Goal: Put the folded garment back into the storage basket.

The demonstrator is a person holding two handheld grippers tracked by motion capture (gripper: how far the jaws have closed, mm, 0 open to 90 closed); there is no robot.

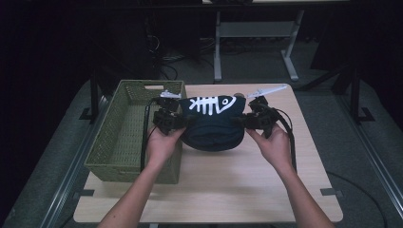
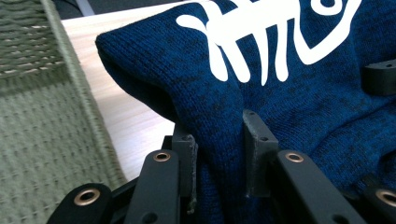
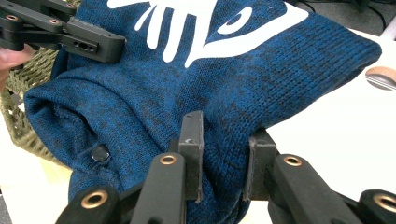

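Both tongs, left (image 1: 183,122) and right (image 1: 237,121), are matte black with brass-ringed rivets on flat linkage arms, square-ended jaws, trailing black cables; forearms bare, unsleeved.

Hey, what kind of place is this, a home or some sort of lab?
Most likely a lab or recording workspace, not a home: a light wooden table on a metal frame, bare desk legs behind, loose cables on the floor, dark surroundings.

My left claw (image 2: 219,158) and right claw (image 3: 224,161) are matt black plastic with brass-coloured rivets, pinching a coarse blue knit garment (image 1: 211,126) bearing a smooth white print. At nine o'clock sits a rough woven olive basket (image 1: 119,142) on the pale, smooth wood-grain desk (image 1: 237,180).
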